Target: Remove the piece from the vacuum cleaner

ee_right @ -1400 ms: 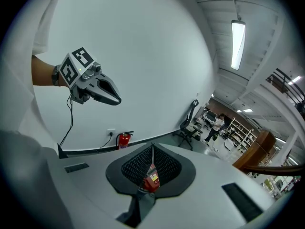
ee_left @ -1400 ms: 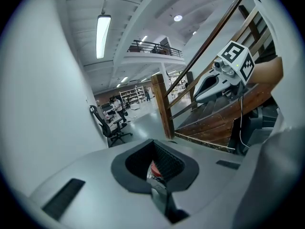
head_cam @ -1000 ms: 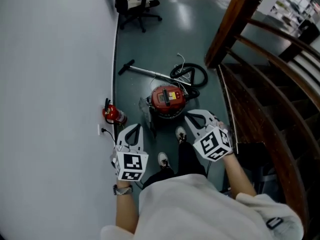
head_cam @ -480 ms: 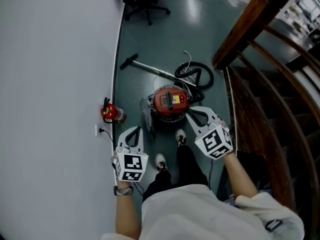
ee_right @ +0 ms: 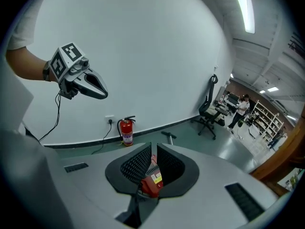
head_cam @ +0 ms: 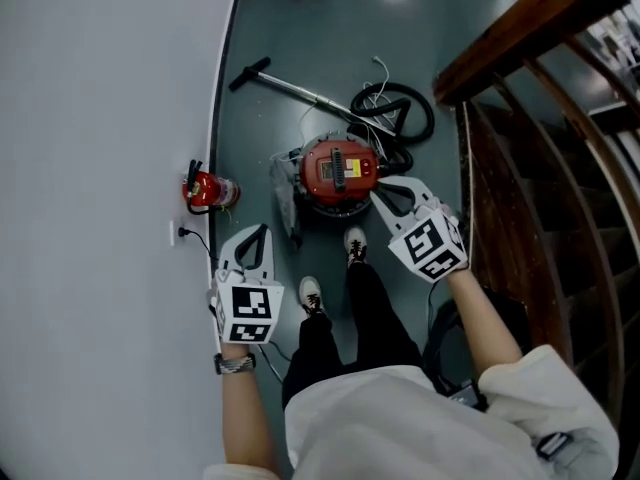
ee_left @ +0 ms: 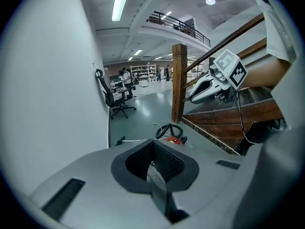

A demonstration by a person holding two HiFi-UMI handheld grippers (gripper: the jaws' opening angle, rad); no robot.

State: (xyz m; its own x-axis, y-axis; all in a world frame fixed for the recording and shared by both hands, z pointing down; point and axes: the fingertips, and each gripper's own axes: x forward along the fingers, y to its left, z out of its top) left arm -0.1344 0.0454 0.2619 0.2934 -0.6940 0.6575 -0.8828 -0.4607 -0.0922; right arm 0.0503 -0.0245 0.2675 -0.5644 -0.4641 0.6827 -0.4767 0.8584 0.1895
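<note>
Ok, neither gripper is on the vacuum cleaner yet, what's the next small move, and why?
Probably lower the right gripper toward the red vacuum cleaner, opening its jaws: it and the left gripper are both shut, empty and touching nothing, and the vacuum sits on the floor below.

Red vacuum cleaner, black hose, red fire extinguisher, teal-grey floor, white wall, dark brown wooden stairs; white left gripper and right gripper, black-and-white square-patterned marker cubes
</note>
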